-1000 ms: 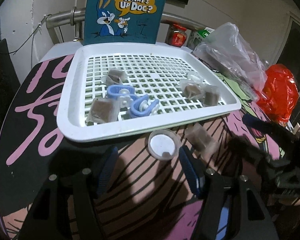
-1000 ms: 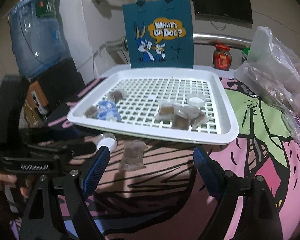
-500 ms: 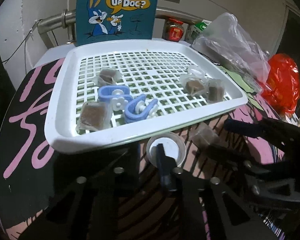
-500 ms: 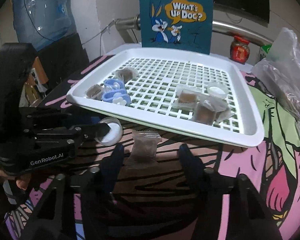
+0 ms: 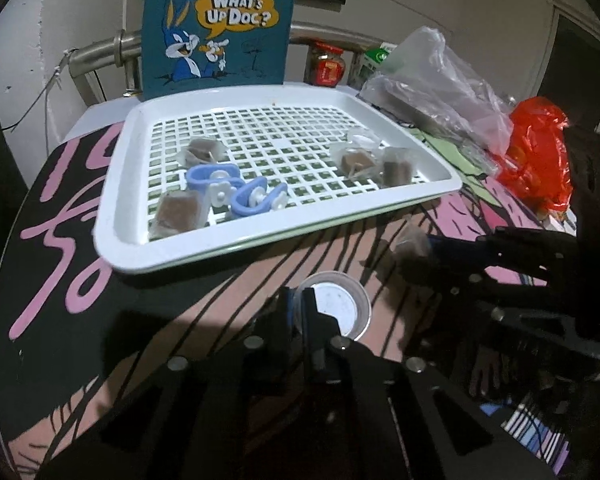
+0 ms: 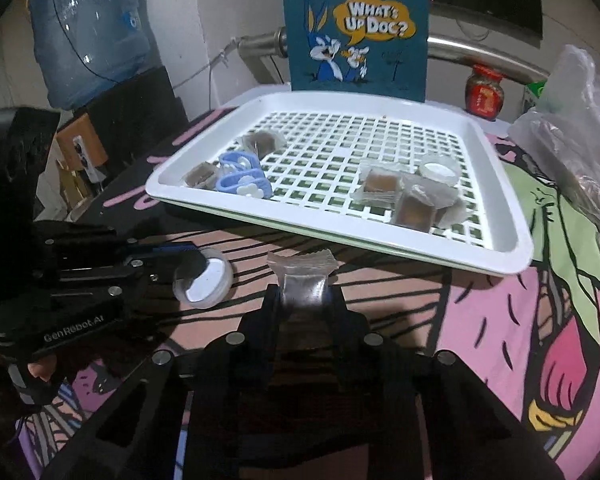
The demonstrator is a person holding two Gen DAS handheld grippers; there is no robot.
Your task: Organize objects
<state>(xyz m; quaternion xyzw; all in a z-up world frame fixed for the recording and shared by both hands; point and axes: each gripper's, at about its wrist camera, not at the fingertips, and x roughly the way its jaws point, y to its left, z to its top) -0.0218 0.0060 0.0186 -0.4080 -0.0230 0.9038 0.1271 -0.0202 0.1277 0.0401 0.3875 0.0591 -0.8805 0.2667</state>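
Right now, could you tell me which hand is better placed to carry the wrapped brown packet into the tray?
Right: the right claw already pinches the packet; the left claw is clamped on the round lid's rim.

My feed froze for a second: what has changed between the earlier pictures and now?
Both jaws have just been closing. The left gripper now pinches the rim of the small clear cup; the right gripper clamps the brown wrapped packet. Both items remain on the tablecloth. The white tray and its contents are unchanged.
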